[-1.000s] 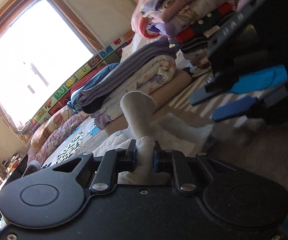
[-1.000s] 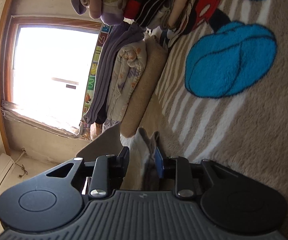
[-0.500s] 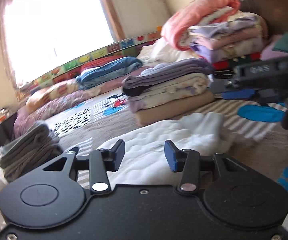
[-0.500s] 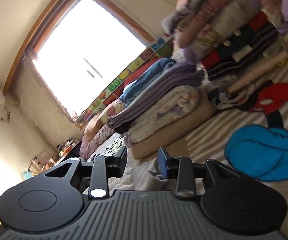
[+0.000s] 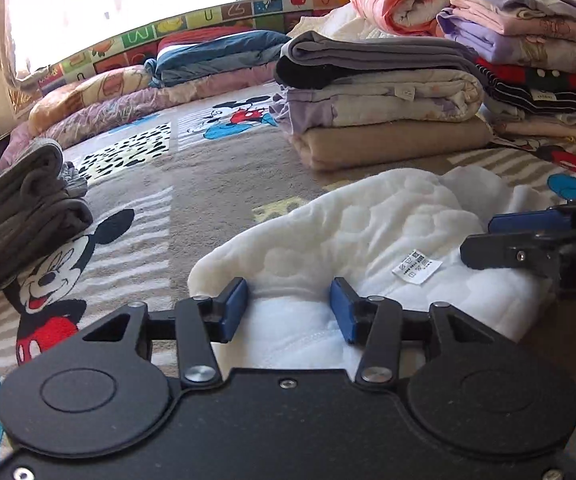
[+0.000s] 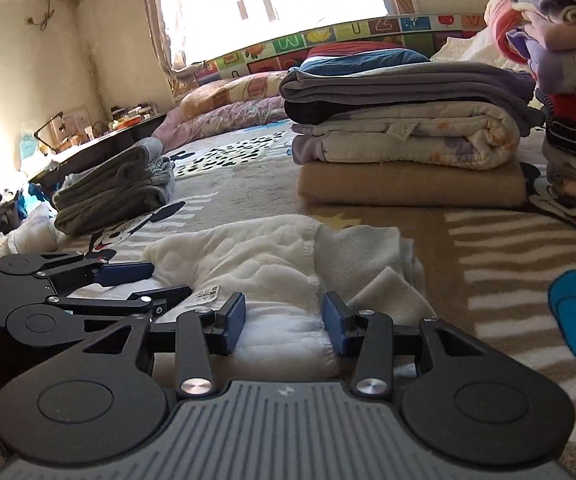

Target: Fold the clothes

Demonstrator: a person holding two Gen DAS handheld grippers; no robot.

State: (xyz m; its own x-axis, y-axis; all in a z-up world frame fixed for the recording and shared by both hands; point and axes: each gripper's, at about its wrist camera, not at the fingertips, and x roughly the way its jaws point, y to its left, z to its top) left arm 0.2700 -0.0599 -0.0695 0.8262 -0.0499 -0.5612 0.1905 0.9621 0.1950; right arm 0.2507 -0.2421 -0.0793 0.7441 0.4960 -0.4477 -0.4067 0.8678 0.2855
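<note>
A white quilted garment lies partly folded on the cartoon-print carpet, with a care label showing. It also shows in the right wrist view. My left gripper is open, low over the garment's near edge, holding nothing. My right gripper is open over the same near edge, also empty. The right gripper shows in the left wrist view at the right. The left gripper shows in the right wrist view at the left.
A stack of folded blankets stands behind the garment, and a taller pile of folded clothes is at the right. Folded grey clothes lie at the left. Bedding rolls line the wall under the window.
Both grippers were shut on the white garment and held it up one second ago. They have opened, and the garment now lies on the carpet. Both cameras have levelled out.
</note>
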